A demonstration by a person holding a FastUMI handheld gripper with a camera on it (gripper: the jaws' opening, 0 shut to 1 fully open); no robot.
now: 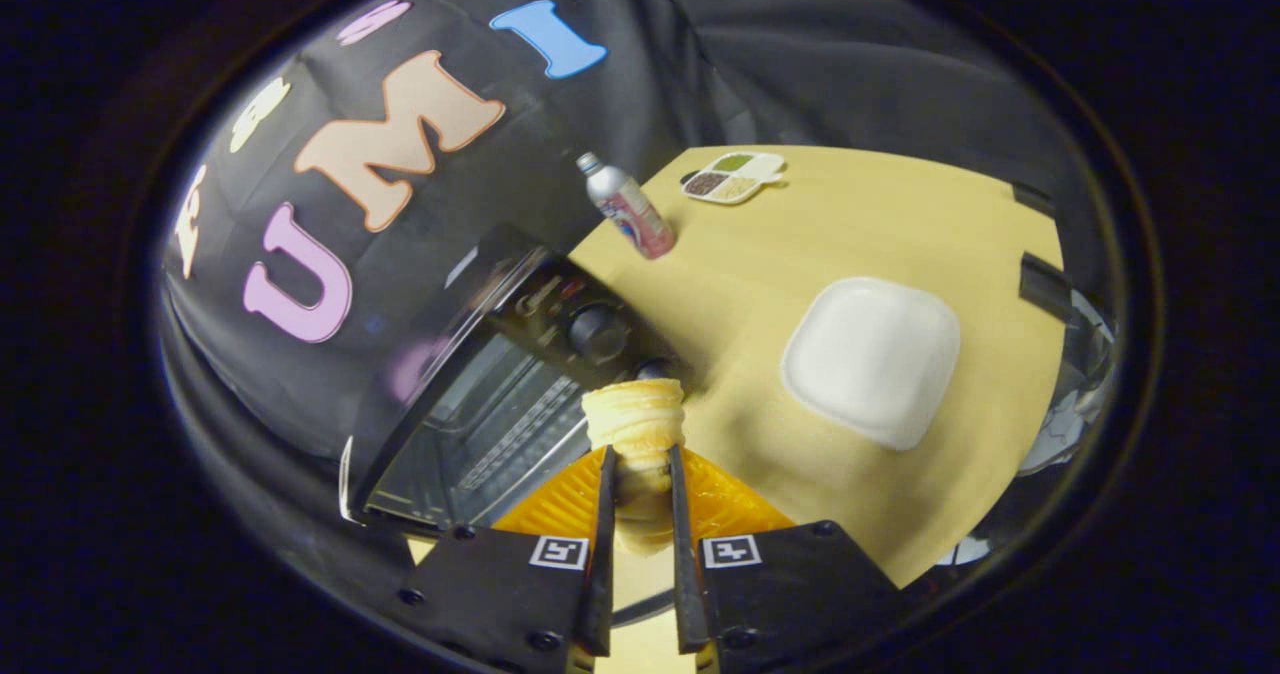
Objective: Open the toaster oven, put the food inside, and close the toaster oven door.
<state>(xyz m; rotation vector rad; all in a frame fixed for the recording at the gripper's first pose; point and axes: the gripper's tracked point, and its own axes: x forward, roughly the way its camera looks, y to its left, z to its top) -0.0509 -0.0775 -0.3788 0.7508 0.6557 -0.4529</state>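
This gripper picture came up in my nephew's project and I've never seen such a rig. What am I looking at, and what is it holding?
The camera rides on a hand-held gripper and looks forward along its two fingers. A person carries it; there is no robot arm. The fisheye lens bends everything.

Both fingers press on a pale, layered pastry, so the food is held. Just beyond it is a toaster oven with its door open, the rack and dark knobs visible. Something orange and ribbed sits under the fingers; I cannot tell what it is.

On the yellow table beyond lie a white square plate, a small bottle, and further off a small divided dish with fillings.
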